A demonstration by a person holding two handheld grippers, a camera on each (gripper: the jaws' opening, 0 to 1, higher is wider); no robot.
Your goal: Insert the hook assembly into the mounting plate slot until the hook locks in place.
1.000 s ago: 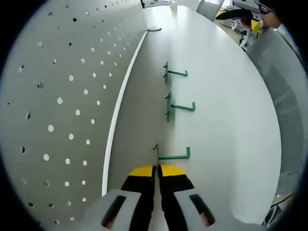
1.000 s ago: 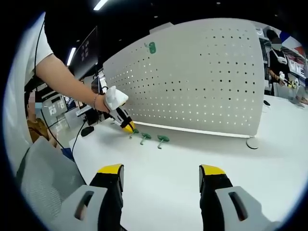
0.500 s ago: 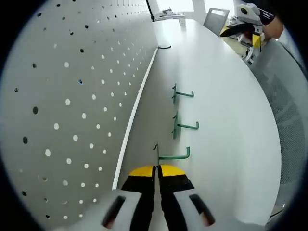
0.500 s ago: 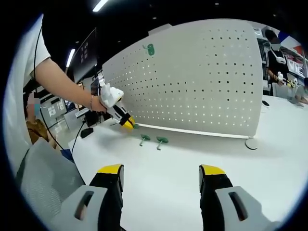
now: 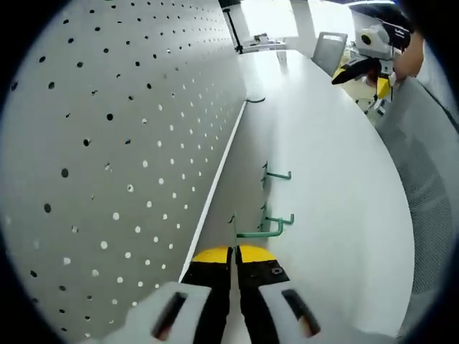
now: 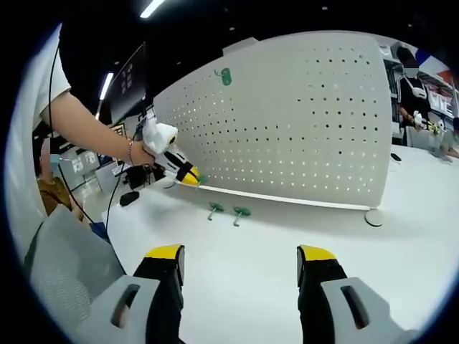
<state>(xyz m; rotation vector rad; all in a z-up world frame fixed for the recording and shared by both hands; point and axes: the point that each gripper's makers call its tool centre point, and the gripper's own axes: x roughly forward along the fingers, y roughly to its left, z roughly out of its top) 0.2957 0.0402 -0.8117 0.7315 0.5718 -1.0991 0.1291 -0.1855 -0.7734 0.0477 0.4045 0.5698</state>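
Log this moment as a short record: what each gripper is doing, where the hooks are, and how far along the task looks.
left gripper: fingers shut on a green hook, lifted off the table, beside the pegboard
right gripper: open, holding nothing, above the white table
pegboard: white, upright on the table; one green hook already mounted near its top
loose hooks: two lying on the table in front of the pegboard
task state: held hook not yet inserted in the board
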